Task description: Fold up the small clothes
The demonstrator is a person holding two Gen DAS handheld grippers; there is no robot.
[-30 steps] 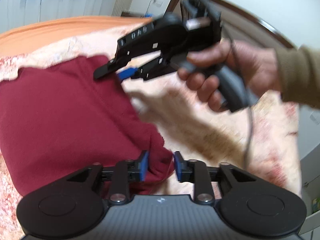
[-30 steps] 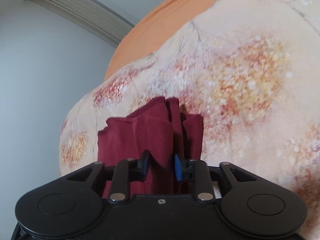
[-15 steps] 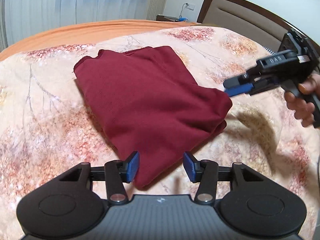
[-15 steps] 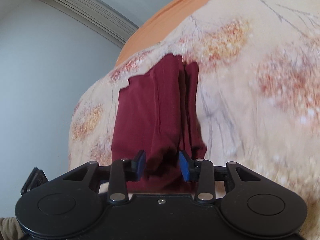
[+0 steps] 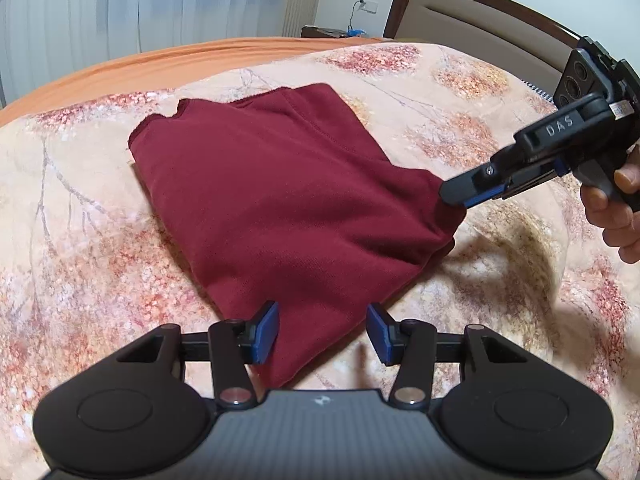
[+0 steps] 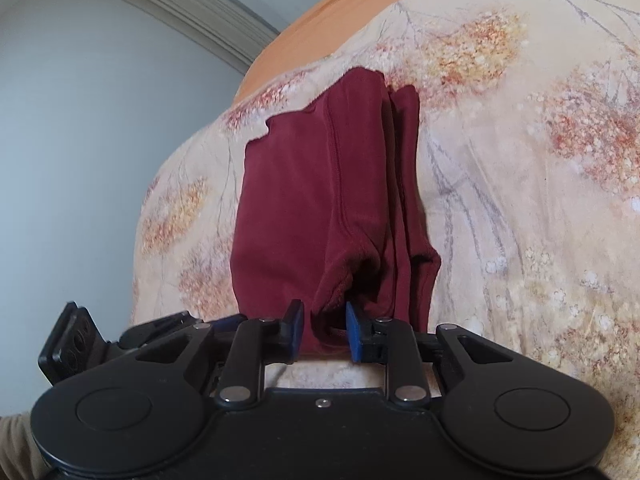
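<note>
A dark red garment [image 5: 288, 192] lies folded in several layers on the floral bedspread [image 5: 80, 240]. My left gripper [image 5: 322, 332] is open, and the garment's near corner lies loosely between its blue pads with gaps on both sides. In the left wrist view my right gripper [image 5: 460, 202] reaches in from the right to the garment's right corner. Its jaws are closing, and in the right wrist view the right gripper [image 6: 324, 332] has a bunched fold of the red garment [image 6: 304, 200] pressed between its pads.
An orange sheet [image 5: 160, 60] covers the far side of the bed. A padded headboard [image 5: 480, 12] stands at the back right and pale curtains [image 5: 120, 0] hang behind. A hand [image 5: 616, 216] holds the right gripper's handle.
The left gripper has opened off the garment's corner and drawn back, so the whole folded garment now shows. The right gripper swung out to the garment's right corner and narrowed its jaws on the fabric.
</note>
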